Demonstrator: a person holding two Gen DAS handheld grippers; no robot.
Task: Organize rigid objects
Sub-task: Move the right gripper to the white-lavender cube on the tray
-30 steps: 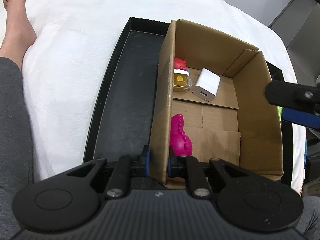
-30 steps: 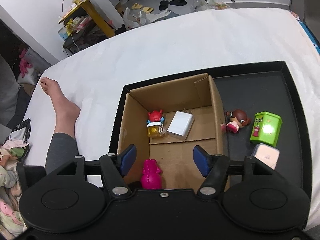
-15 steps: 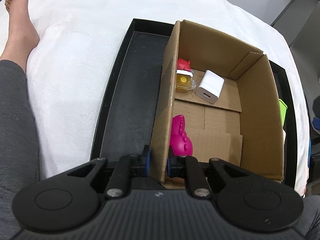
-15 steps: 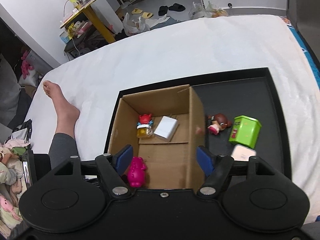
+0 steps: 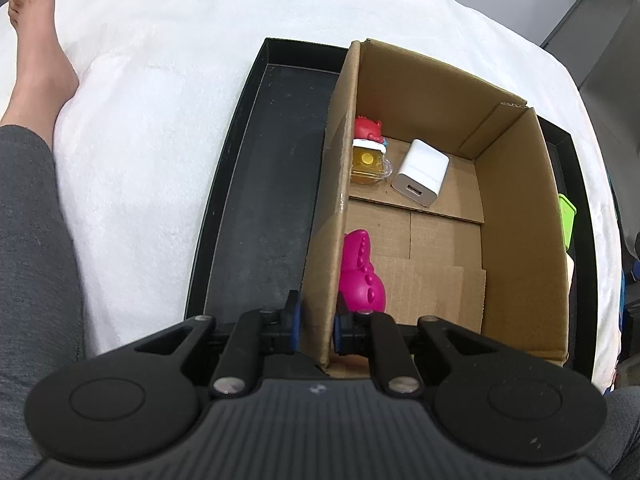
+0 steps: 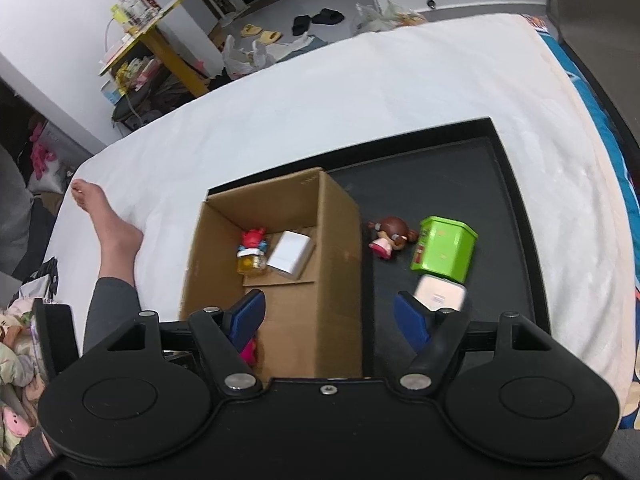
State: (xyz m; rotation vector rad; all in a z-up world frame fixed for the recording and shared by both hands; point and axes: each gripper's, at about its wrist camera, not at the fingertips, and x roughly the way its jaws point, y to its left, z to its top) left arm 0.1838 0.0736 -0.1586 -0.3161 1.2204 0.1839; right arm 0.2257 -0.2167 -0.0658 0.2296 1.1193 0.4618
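The left tool [image 5: 316, 322] points steeply down, its blue pads pinched together on a thin cardboard wall, one pad on each face. The right tool [image 6: 328, 316] also tilts downward, its jaws spread wide with nothing gripped between them. A bare foot [image 6: 106, 220] and grey-clad leg [image 5: 36, 240] stretch out at the left.
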